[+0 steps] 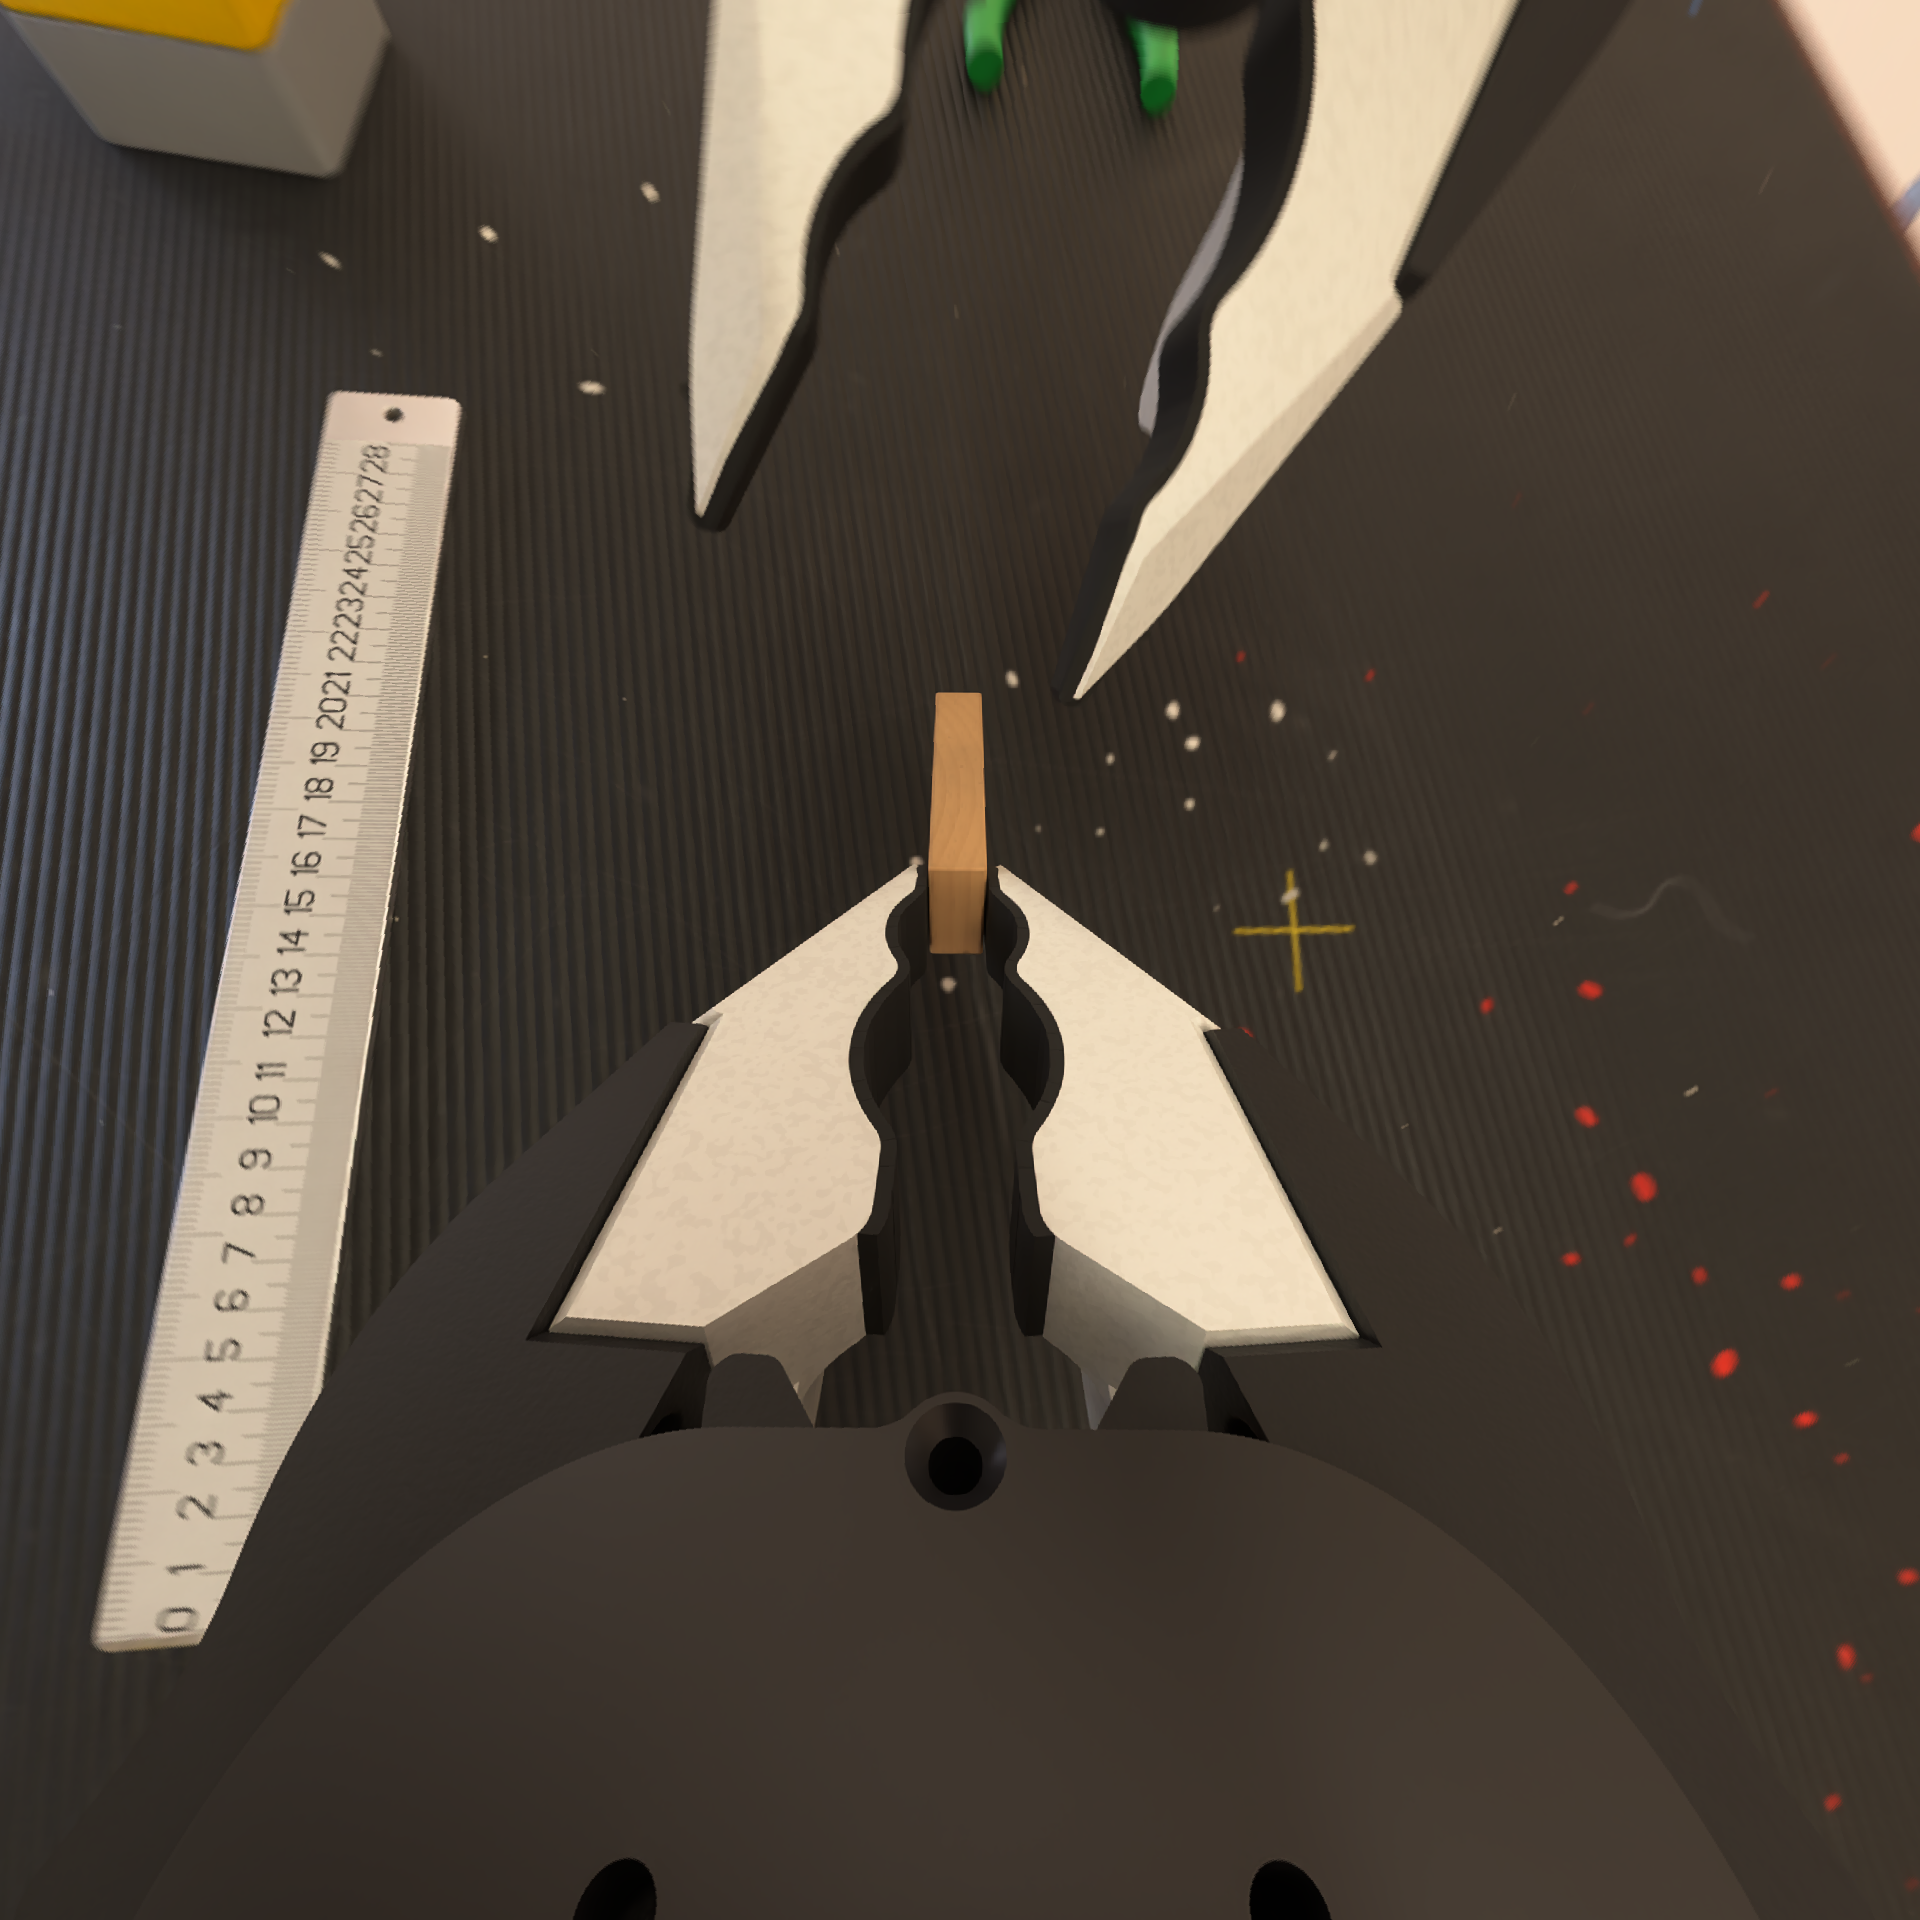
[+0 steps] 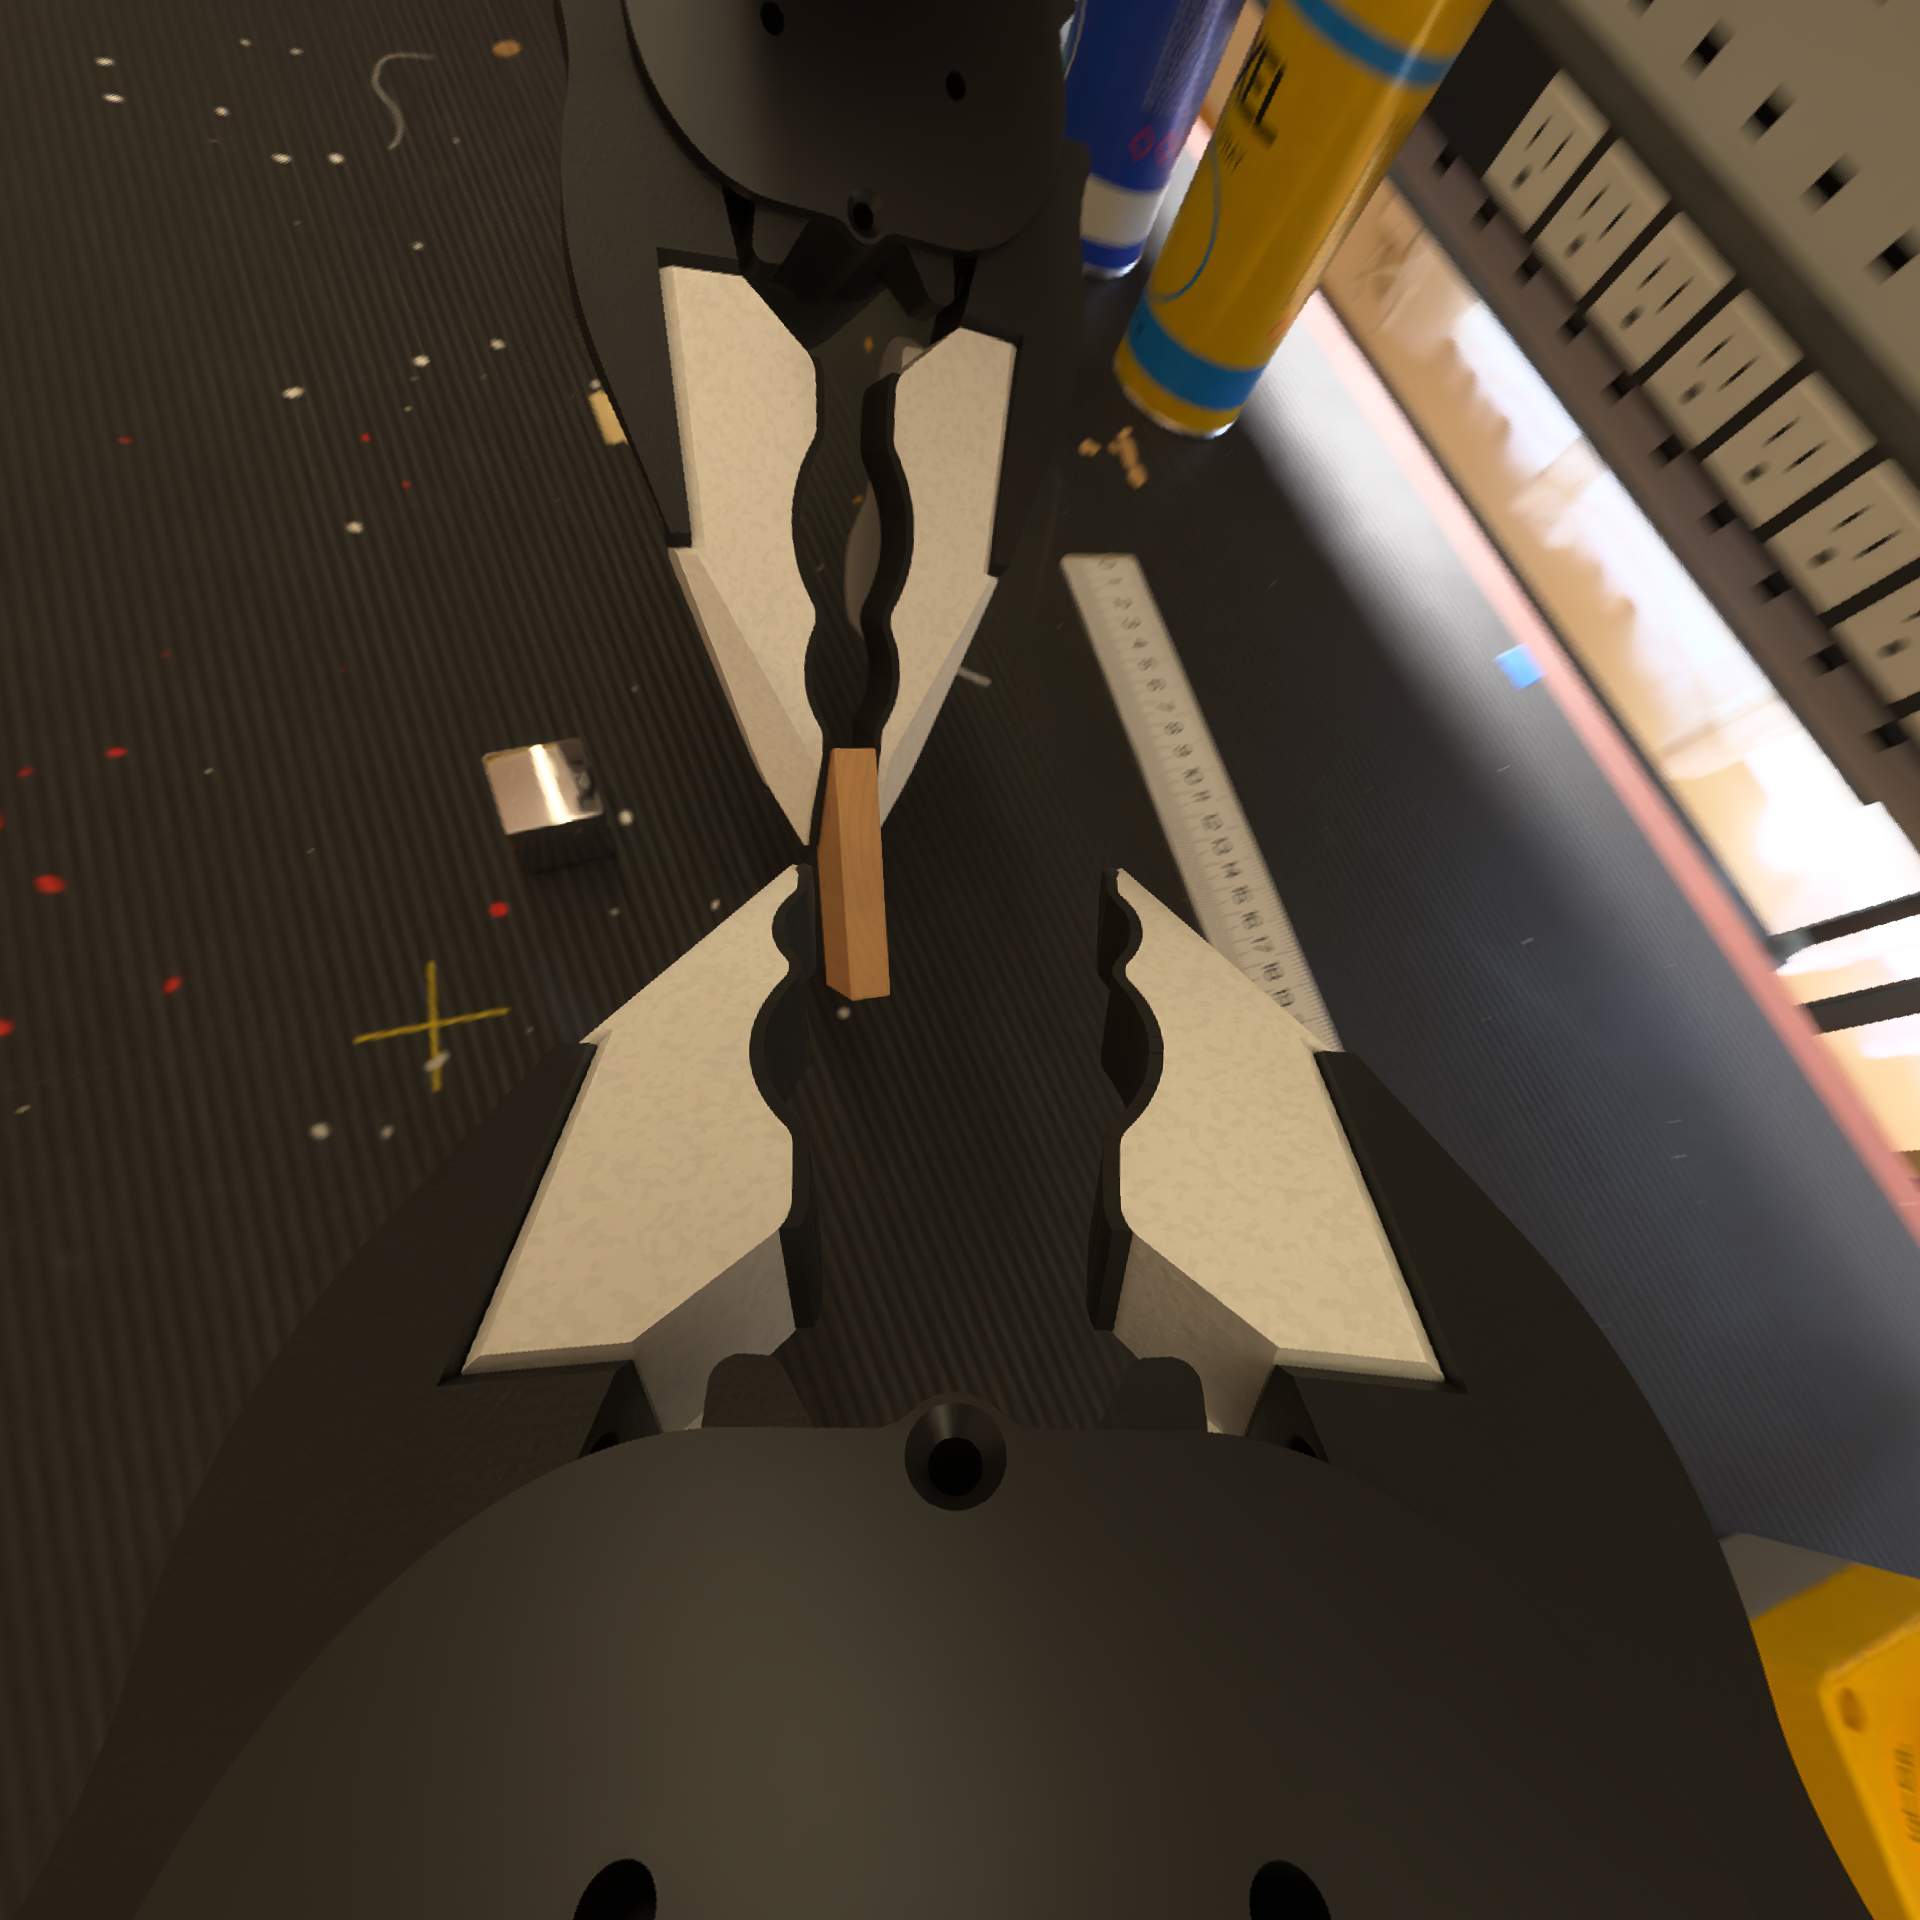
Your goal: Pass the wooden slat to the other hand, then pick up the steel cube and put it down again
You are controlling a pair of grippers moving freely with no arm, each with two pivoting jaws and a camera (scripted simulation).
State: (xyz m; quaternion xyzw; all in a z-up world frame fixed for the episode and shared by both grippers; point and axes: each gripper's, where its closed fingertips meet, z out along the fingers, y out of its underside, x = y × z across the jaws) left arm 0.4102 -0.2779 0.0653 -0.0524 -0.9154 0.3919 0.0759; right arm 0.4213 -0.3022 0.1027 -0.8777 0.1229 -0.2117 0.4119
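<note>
My left gripper (image 1: 956, 873) is shut on one end of the wooden slat (image 1: 956, 800), which sticks straight out ahead above the dark mat. My right gripper (image 1: 891, 603) faces it from the far side, open, with its tips just beyond the slat's free end. In the right wrist view the right gripper (image 2: 954, 876) is open, and the slat (image 2: 852, 894) lies between its fingers, close beside the left one. The left gripper (image 2: 847, 805) holds the slat's far end there. The steel cube (image 2: 545, 800) rests on the mat, left of both grippers.
A metal ruler (image 1: 281, 997) lies on the mat and also shows in the right wrist view (image 2: 1195, 779). A white and yellow box (image 1: 208, 73) stands at the far left. A yellow can (image 2: 1278, 208) and a blue can (image 2: 1132, 135) stand behind the left gripper. A yellow cross (image 2: 431, 1023) marks the mat.
</note>
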